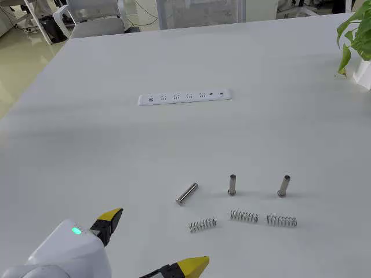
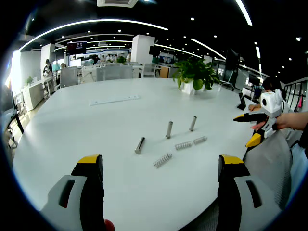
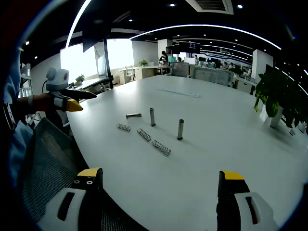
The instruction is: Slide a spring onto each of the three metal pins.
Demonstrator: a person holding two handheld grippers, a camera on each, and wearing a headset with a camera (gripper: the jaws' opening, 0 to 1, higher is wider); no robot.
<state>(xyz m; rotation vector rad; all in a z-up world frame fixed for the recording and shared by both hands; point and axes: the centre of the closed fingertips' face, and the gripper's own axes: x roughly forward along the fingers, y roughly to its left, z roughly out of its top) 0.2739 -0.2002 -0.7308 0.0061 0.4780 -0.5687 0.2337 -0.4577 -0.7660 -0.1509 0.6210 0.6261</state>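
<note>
Three springs lie bare on the white worktop (image 1: 116, 145) in a loose row, none on a pin: the left spring (image 1: 203, 224), the middle spring (image 1: 244, 216) and the right spring (image 1: 282, 220), each a thin silver coil on its side. Just behind them are the pins: the lying pin (image 1: 186, 193) flat on its side beyond the left spring, the middle pin (image 1: 232, 184) and the right pin (image 1: 283, 186) standing upright. All six are apart from one another. A white pot (image 1: 363, 72) at the worktop's far right edge holds a green plant (image 1: 355, 32); a white power strip (image 1: 184, 97) lies well beyond the pins. My left gripper (image 1: 152, 243) hovers at the near edge, jaws spread wide and empty. My right gripper (image 3: 160, 174) is likewise released, gripping nothing. The left gripper view catches it in a hand (image 2: 284, 120) off the worktop's edge; the right gripper view takes in a mesh chair back (image 3: 48, 161).
</note>
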